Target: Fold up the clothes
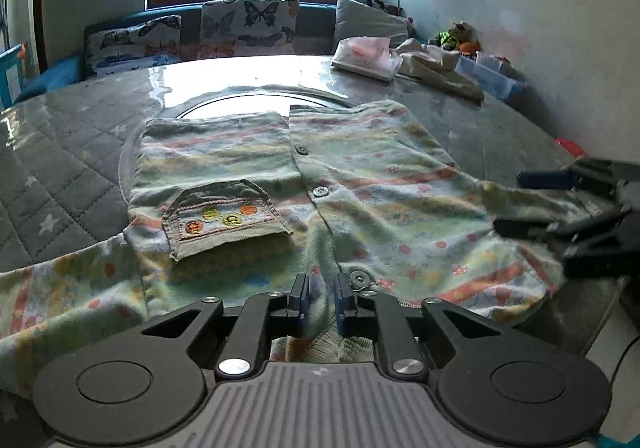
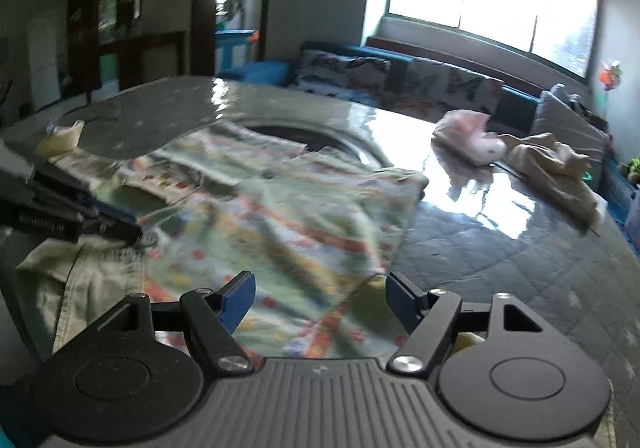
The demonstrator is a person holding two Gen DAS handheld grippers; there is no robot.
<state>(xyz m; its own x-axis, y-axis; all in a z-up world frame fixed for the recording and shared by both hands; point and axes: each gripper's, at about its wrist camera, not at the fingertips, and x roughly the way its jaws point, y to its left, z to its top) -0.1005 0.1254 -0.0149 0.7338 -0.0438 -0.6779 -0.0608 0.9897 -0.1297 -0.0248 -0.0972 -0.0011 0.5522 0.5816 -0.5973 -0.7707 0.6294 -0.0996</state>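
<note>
my left claw (image 1: 320,302) is pinched on the shirt (image 1: 360,184) hem right at its tips. right claw (image 2: 320,298) gapes wide over the sleeve, gripping nothing. risk: one-sided pull w/o rt grip skews the fold.

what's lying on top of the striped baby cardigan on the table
A folded sleeve with a grey embroidered cuff lies on the striped cardigan. The left tool pinches its near edge. Whatever lies beneath stays covered.
</note>
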